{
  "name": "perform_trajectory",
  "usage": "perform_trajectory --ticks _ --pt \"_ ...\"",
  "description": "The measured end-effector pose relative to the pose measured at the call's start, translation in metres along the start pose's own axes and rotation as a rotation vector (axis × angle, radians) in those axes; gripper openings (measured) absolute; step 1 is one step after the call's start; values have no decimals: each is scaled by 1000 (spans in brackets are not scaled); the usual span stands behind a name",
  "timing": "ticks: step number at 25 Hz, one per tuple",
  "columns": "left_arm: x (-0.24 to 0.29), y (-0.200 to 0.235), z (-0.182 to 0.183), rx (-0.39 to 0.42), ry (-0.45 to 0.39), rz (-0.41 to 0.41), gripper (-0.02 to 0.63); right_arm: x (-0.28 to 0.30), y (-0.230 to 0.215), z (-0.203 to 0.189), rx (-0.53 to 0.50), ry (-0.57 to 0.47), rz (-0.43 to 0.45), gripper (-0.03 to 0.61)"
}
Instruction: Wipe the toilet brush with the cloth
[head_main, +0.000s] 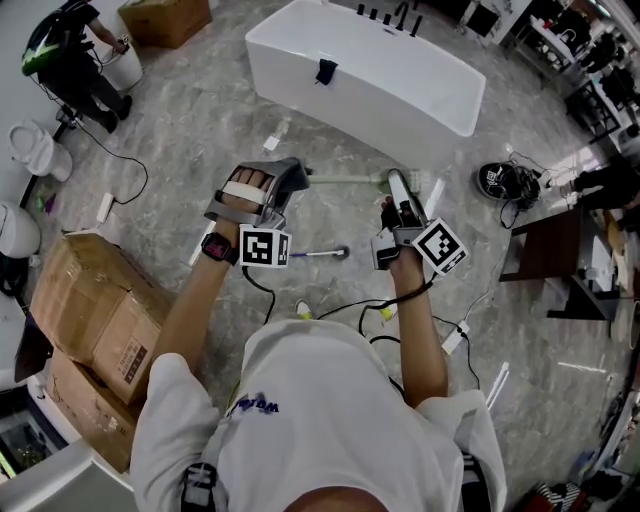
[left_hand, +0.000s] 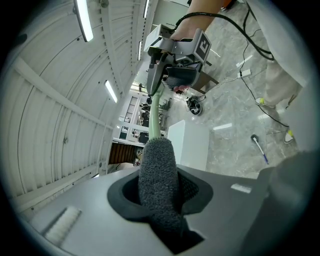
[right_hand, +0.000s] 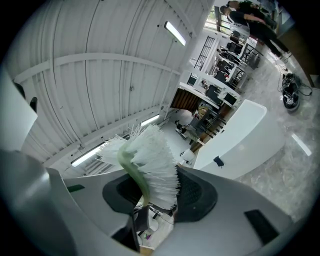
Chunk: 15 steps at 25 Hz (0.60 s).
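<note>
- White bathtub (head_main: 400, 85) ahead on the grey marbled floor (head_main: 200, 110); cardboard boxes (head_main: 95, 320) to the left, cables (head_main: 370, 305) underfoot.
- Left gripper (left_hand: 159, 192) is clamped on the fuzzy grey cloth (left_hand: 159, 162), which wraps the toilet brush (right_hand: 152, 150) handle.
- Right gripper (right_hand: 160, 195) pinches the pale green stem by the white bristles.

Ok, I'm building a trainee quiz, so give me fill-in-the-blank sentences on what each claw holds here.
1. The left claw is shut on a ___ cloth.
2. The right claw grips the toilet brush at the end with white ___.
3. The cloth wraps the brush's pale ___ handle.
Missing words: grey; bristles; green.
</note>
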<state>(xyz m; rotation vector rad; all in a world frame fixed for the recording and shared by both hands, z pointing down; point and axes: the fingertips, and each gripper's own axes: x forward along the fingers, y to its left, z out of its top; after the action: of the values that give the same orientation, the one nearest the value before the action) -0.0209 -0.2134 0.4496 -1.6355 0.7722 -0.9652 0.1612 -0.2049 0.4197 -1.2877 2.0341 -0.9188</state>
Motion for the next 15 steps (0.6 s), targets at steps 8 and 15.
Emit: perform_trajectory --ticks 8,15 --pt "3 0 4 -2 -19 3 97 -5 -4 6 -8 -11 -9 163" --pt "1 -4 1 2 -12 -6 101 -5 -6 7 -7 0 -8 164"
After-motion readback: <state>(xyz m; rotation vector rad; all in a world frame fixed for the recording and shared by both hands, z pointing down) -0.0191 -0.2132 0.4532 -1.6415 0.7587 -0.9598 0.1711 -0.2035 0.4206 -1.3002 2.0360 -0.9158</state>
